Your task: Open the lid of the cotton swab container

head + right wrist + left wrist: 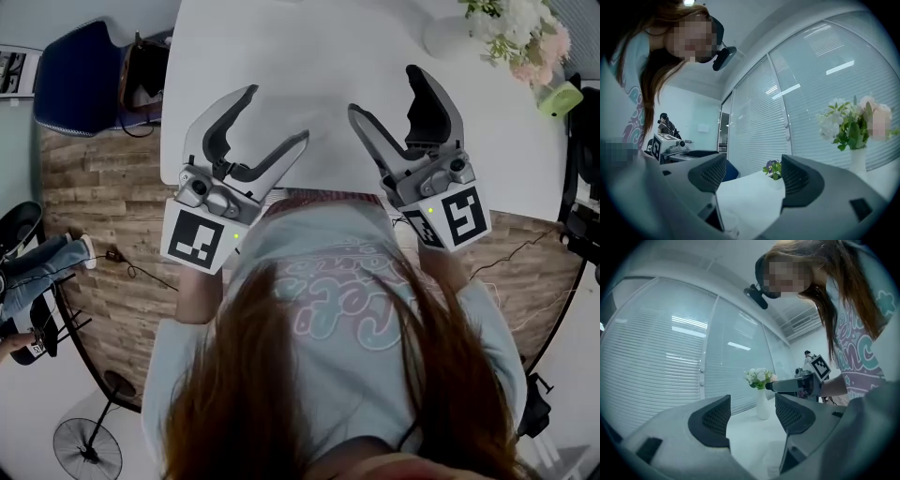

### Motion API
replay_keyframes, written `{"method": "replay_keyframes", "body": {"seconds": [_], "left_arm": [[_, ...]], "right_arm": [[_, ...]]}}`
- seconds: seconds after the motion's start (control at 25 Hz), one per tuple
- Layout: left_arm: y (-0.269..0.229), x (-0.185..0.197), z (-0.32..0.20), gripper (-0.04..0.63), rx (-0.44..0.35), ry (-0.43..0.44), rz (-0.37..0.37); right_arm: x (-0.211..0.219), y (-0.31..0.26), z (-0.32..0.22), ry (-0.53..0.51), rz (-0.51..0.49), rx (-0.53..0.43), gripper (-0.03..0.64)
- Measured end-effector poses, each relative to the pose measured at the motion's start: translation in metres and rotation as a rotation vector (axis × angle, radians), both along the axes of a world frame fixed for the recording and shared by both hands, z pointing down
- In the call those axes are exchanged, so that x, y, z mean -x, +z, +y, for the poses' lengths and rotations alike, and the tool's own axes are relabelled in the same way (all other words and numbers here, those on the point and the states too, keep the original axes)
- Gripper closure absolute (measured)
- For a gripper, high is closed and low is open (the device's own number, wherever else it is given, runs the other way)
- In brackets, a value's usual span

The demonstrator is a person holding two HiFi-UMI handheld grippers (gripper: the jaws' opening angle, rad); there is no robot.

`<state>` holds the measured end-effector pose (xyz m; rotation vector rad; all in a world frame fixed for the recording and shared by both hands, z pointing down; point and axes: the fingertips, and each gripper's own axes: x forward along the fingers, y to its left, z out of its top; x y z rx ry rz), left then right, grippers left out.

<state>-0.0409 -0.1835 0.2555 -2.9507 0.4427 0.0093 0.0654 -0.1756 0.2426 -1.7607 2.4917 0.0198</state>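
Left gripper [278,112]: the jaws stand wide apart, with nothing between them. Right gripper [382,89]: the jaws are also wide apart and hold nothing. Both tools are held side by side above the near edge of the round white table [309,56], with the jaws pointing away from the person.

Cotton swab container: only a faint translucent shape [776,456] shows on the table, low between the left jaws and touching neither. The right gripper view shows a similar clear shape below its jaws. Whether this is the container, and how its lid sits, cannot be told.

Well ahead of the right gripper, toward its outer side, stands a white vase of white and pink flowers [441,37]. A small pot of purple flowers [773,169] stands far ahead between the right jaws.
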Motion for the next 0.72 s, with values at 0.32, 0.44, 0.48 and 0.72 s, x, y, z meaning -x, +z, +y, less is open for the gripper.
{"method": "replay_keyframes", "body": {"seconds": [0.32,0.44,0.48,0.72], "left_arm": [[0.031,-0.002,0.000,0.325,0.058,0.044,-0.047],[0.046,-0.004,0.002,0.320,0.063,0.069,-0.079],[0.051,-0.005,0.003,0.317,0.056,0.083,-0.093],[0.084,-0.014,0.014,0.307,0.054,0.166,-0.183]], "right_arm": [[0.009,0.015,-0.007,-0.026,0.002,0.033,0.265],[0.009,0.020,-0.009,-0.030,0.007,0.043,0.265],[0.010,0.022,-0.009,-0.033,0.010,0.049,0.265],[0.015,0.030,-0.011,-0.048,0.022,0.072,0.265]]}}
